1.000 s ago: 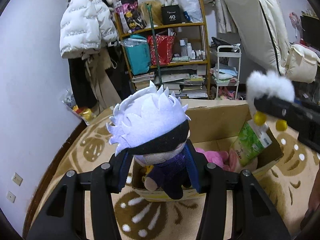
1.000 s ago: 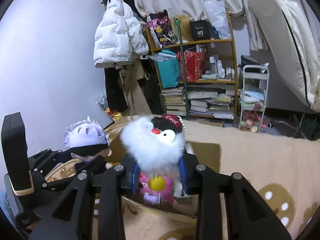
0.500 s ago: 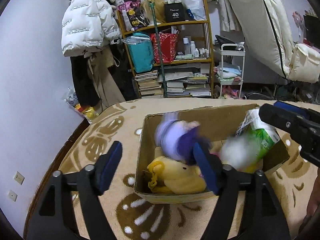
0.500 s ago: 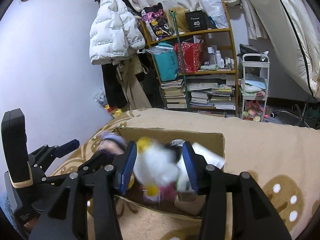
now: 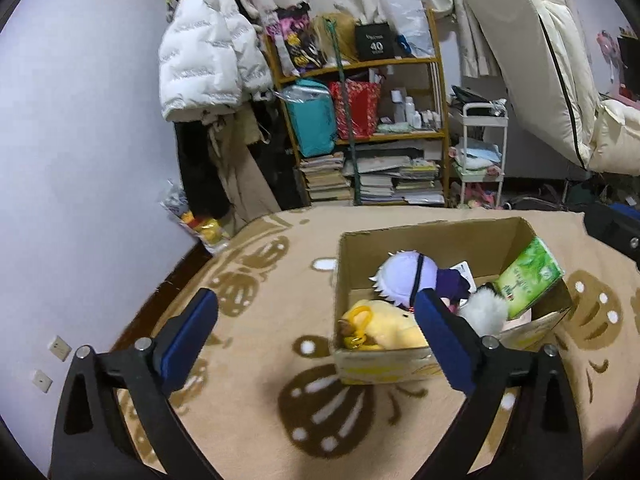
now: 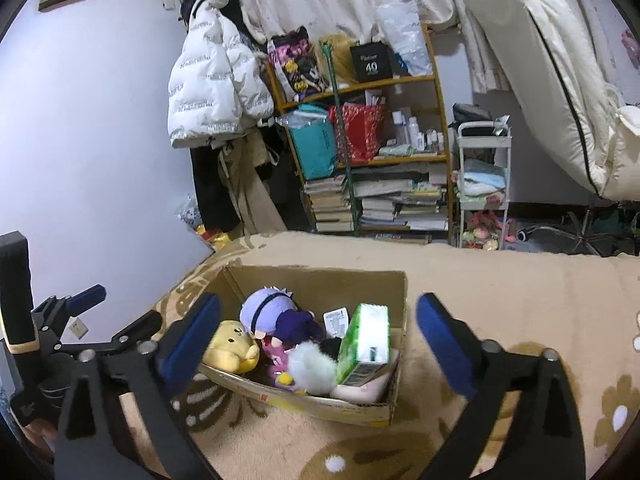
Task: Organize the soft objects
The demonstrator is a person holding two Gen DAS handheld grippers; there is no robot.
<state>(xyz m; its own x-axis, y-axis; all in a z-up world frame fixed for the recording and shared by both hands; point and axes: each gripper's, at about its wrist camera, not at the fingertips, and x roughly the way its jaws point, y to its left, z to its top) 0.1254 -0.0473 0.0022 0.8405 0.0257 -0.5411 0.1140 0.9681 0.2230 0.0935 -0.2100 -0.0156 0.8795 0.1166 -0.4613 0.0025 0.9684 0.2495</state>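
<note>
Right wrist view: right gripper (image 6: 318,326) is hovering above the cardboard box (image 6: 320,404), jaws spread wide, gripping nothing.
Left wrist view: left gripper (image 5: 316,316) is likewise standing wide apart and empty, hanging over the box's near-left corner.
Box contents: the white-haired doll (image 6: 272,314) is lying toward the far wall; the yellow plush (image 6: 232,346) is sitting in the near-left corner; the fluffy white toy (image 6: 312,368) is resting against the near wall, just beside the green tissue pack (image 6: 366,344), which is leaning upright on the right wall. Something pink (image 6: 274,352) is showing underneath, and a pale cushion-like piece (image 6: 364,392) is lying in the near-right corner.
Progress: the soft things in sight are all sitting inside the box, so the sorting is looking close to finished; whether more is waiting outside the views cannot be told.
Left to do: perhaps settling the pile; nothing loose is showing on the patterned rug (image 6: 500,292).
Box edges: the walls are standing open-topped, with the tissue pack poking above the right rim.
Open room: the rug is lying bare on every side of the box, so both grippers are having free room to pull away.
Far limits: the bookshelf (image 6: 376,156) and white trolley (image 6: 484,188) are standing well apart from the box, beyond the rug's far edge; the wall is running along its left edge.
</note>
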